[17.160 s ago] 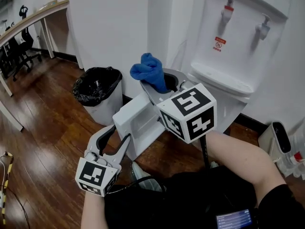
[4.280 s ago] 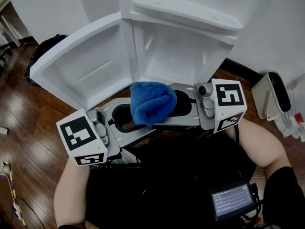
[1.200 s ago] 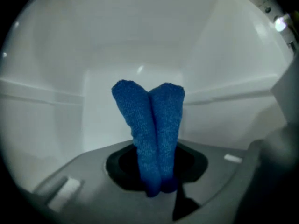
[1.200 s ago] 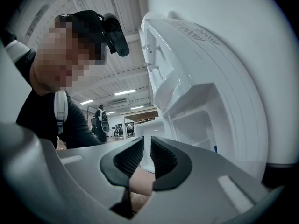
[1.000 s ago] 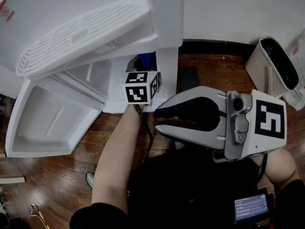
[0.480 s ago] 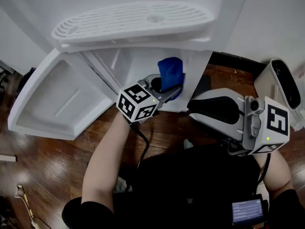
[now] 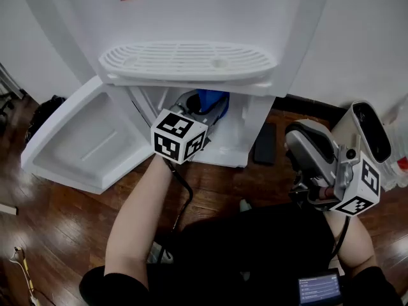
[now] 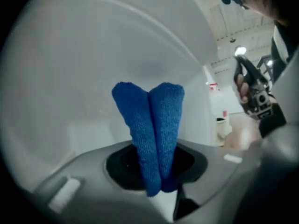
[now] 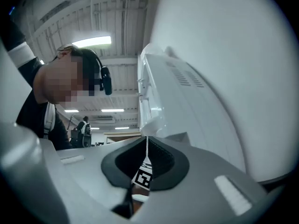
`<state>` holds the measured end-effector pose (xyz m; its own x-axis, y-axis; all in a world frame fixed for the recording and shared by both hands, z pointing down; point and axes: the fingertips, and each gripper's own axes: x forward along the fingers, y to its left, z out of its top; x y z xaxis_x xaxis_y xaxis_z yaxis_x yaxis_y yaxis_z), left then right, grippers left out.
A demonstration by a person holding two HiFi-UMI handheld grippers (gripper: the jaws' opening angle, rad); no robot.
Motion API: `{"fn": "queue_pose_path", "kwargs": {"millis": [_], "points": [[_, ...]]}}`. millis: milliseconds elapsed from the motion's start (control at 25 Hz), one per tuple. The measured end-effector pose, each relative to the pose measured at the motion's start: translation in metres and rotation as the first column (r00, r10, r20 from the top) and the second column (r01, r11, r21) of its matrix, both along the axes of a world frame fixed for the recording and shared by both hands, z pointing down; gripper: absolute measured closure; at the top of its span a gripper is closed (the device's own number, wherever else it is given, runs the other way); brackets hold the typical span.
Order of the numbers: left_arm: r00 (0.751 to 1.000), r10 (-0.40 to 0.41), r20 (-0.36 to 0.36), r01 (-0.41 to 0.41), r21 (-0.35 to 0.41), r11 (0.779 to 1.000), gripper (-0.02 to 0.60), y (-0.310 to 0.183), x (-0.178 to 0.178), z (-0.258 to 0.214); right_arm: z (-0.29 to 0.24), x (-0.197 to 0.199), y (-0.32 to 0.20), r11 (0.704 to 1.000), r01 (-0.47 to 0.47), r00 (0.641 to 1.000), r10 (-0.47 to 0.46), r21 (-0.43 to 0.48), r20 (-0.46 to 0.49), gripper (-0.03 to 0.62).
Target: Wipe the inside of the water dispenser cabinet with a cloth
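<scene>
The left tongs (image 7: 205, 110) were clenched tight on the blue cloth (image 8: 149, 134), which stuck out past the tips in a folded bunch. That was likely so the soft part could rub the walls and the hard tips would not scrape them. The cloth was just inside the cabinet (image 7: 237, 132) at the bottom of the white water dispenser (image 7: 210, 11), up near its top, under the drip tray (image 7: 185, 59). The person's left arm (image 7: 137, 215) reached in from 6 o'clock to get the cloth in there. The cabinet door (image 7: 83, 145) hung wide open toward 9 o'clock, which left the way in free. The right tongs (image 9: 146, 143) had just been closing and were now clenched on nothing. They waited out at 4 o'clock, well apart from the cabinet, probably to stay out of the way of the wiping. The wiping looked to be under way, with more of the inside left to do. There was no surface here. The dispenser stood on a dark wood floor (image 7: 57, 228) against a white wall (image 7: 363, 37). A flat black thing (image 7: 262, 144) lay on the floor just beside the cabinet at 3 o'clock, and a small white bin (image 7: 370, 132) stood further that way by the wall.
</scene>
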<state>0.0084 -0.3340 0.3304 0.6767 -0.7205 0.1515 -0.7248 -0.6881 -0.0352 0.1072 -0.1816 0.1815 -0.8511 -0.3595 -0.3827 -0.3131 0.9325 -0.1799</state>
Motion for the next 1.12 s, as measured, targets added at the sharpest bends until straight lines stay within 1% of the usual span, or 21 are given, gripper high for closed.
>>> {"fn": "queue_pose_path", "kwargs": {"millis": [40,120,160,240,360,440,520,640,760,840,920,960,1000,1040,1080,1120], "points": [[0.999,-0.039,0.015,0.039,0.019,0.999,0.465,-0.016,0.001,-0.007,0.000,0.006,-0.005,1.000,-0.022,1.000,0.022,-0.014,0.021,0.580],[0.997,-0.078,0.024,0.077,0.034,0.996,0.465,-0.040,0.010,-0.015,0.004,0.011,-0.013,0.998,-0.036,0.998,0.038,-0.053,0.041,0.580],[0.996,-0.084,0.015,0.083,0.034,0.996,0.465,-0.048,0.016,-0.018,0.008,0.012,-0.016,0.997,-0.031,0.998,0.034,-0.075,0.043,0.580],[0.998,-0.066,-0.021,0.067,0.028,0.997,0.463,-0.061,0.030,-0.022,0.016,0.011,-0.021,0.993,-0.003,0.999,0.008,-0.121,0.044,0.580],[0.998,-0.013,-0.059,0.014,0.017,1.000,0.463,-0.065,0.043,-0.025,0.026,-0.002,-0.021,0.986,0.038,0.999,-0.034,-0.160,0.027,0.580],[0.997,0.044,-0.062,-0.044,0.004,0.999,0.465,-0.057,0.043,-0.025,0.027,-0.015,-0.017,0.987,0.064,0.998,-0.063,-0.150,0.009,0.580],[0.992,0.116,-0.052,-0.117,-0.003,0.993,0.466,-0.039,0.040,-0.027,0.027,-0.023,-0.013,0.986,0.090,0.996,-0.091,-0.141,0.006,0.580],[0.975,0.224,-0.003,-0.224,0.015,0.974,0.466,0.002,0.035,-0.033,0.027,-0.022,-0.015,0.982,0.098,0.995,-0.094,-0.164,0.028,0.582],[0.946,0.320,0.044,-0.321,0.024,0.947,0.466,0.051,0.036,-0.034,0.025,-0.016,-0.023,0.979,0.075,0.997,-0.068,-0.189,0.042,0.580],[0.917,0.390,0.091,-0.391,0.002,0.920,0.466,0.087,0.038,-0.032,0.024,-0.013,-0.025,0.979,0.057,0.998,-0.049,-0.195,0.046,0.582],[0.873,0.461,0.156,-0.461,-0.041,0.886,0.466,0.121,0.037,-0.022,0.022,-0.011,-0.027,0.980,0.042,0.998,-0.032,-0.196,0.055,0.582],[0.854,0.480,0.199,-0.479,-0.058,0.876,0.466,0.131,0.034,-0.013,0.020,-0.009,-0.028,0.980,0.032,0.998,-0.020,-0.196,0.063,0.582],[0.844,0.474,0.253,-0.472,-0.071,0.879,0.465,0.134,0.028,-0.002,0.019,-0.006,-0.030,0.980,0.019,0.997,-0.005,-0.197,0.074,0.582],[0.839,0.442,0.316,-0.441,-0.080,0.894,0.465,0.129,0.018,0.011,0.018,-0.001,-0.033,0.979,0.004,0.996,0.014,-0.202,0.088,0.583],[0.834,0.390,0.390,-0.386,-0.091,0.918,0.465,0.117,0.005,0.024,0.017,0.004,-0.035,0.977,-0.012,0.994,0.035,-0.211,0.104,0.585],[0.818,0.323,0.476,-0.311,-0.106,0.944,0.465,0.102,-0.010,0.039,0.017,0.009,-0.038,0.974,-0.026,0.991,0.054,-0.223,0.119,0.586]]}}
